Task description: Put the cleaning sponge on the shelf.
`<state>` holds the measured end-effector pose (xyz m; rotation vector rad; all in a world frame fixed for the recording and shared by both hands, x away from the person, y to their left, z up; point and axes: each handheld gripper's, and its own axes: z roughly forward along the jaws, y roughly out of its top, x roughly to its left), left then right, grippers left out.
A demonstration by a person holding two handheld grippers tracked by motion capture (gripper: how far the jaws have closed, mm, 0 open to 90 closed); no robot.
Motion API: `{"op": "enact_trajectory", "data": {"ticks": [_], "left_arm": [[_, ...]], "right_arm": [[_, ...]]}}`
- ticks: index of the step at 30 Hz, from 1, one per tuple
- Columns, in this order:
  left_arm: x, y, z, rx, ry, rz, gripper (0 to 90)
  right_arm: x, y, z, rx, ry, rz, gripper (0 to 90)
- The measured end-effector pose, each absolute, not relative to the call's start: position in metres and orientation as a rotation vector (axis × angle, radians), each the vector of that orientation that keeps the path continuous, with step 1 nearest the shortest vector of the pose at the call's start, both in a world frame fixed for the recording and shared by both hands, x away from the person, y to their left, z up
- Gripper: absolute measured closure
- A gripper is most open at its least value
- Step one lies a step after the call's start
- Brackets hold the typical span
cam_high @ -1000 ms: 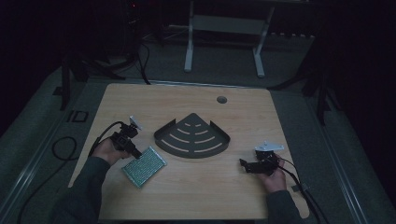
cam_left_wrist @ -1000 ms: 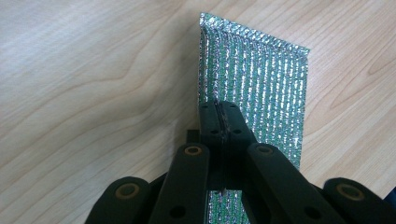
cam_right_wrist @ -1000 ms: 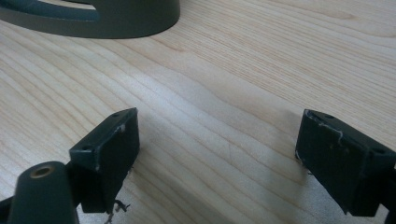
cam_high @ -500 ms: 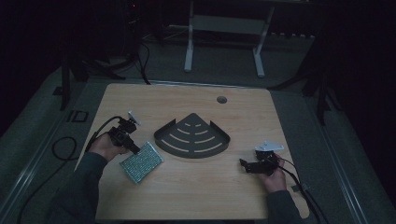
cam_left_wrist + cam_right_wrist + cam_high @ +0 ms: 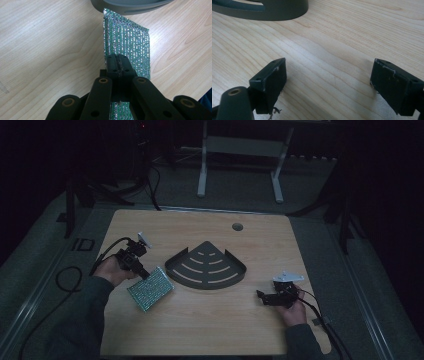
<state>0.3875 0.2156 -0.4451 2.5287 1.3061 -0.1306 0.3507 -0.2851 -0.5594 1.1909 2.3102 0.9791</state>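
Count on the wooden table (image 5: 210, 325) | one glittering green mesh sheet (image 5: 150, 288) at 9 o'clock | one dark fan-shaped slotted tray (image 5: 206, 268) at centre | two handheld grippers: left gripper (image 5: 141, 271) at 9 o'clock, right gripper (image 5: 261, 296) at 4 o'clock | one round hole (image 5: 237, 226) at 1 o'clock

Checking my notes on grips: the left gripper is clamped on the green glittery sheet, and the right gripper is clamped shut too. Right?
Not quite. The right gripper stands open, bare table between its jaws, as the right gripper view shows. The left gripper is indeed clamped on the green sheet.
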Motion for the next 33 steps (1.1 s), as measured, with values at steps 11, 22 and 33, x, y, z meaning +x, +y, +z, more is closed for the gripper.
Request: {"op": "enact_trajectory", "data": {"ticks": [11,22,33], "left_arm": [[0.394,0.213,-0.431,2.531,1.299,-0.112,90.0],[0.401,0.209,-0.411,2.528,1.287,-0.059,90.0],[0.414,0.198,-0.398,2.516,1.267,-0.03,90.0]], "right_arm": [[0.351,-0.285,-0.559,1.191,2.31,0.978,13.2],[0.351,-0.285,-0.559,1.19,2.311,0.978,13.2],[0.351,-0.285,-0.559,1.191,2.31,0.979,13.2]]}}
